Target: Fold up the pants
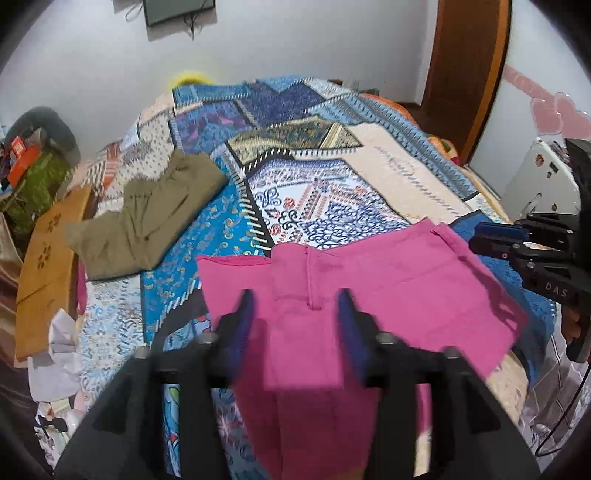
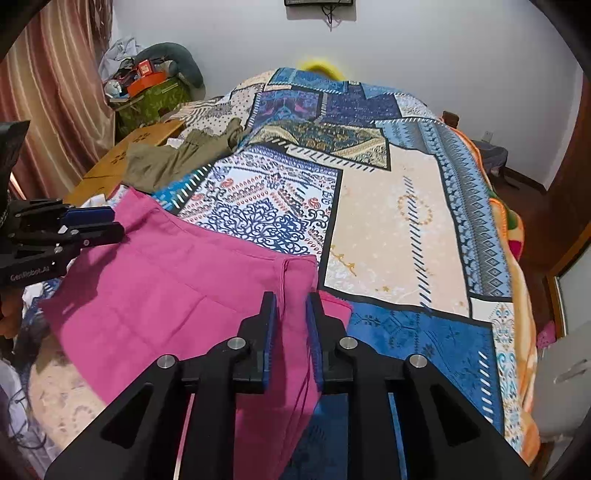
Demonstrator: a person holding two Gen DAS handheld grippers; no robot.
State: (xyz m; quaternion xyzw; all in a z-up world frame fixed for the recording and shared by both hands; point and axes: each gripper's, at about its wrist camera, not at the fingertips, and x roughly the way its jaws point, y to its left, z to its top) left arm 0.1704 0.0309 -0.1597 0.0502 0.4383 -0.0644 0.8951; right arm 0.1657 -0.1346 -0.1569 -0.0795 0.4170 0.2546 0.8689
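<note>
A home bedroom — a bed (image 2: 388, 229) under a patchwork bedspread (image 1: 332, 192) fills the room, with striped curtains (image 2: 55, 92), a cluttered side stand (image 2: 155, 99), a wooden door (image 1: 465, 74) and a wall-mounted screen (image 1: 177, 9) on plain white walls.

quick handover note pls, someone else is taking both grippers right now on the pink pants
Left gripper: fingers open, spread over the waistband of the pink pants, not pinching cloth.
Right gripper: fingers nearly closed with the pants' side edge between them; whether the pads actually press the cloth cannot be told.
Pink pants: on the near end of the patterned bedspread, waist part lying fairly flat, legs hanging off the near edge of the bed.
Olive pants: lying folded at the far left of the bed, apparently done.
Left to do: secure both grips, fold the pink pants, set them aside.
</note>
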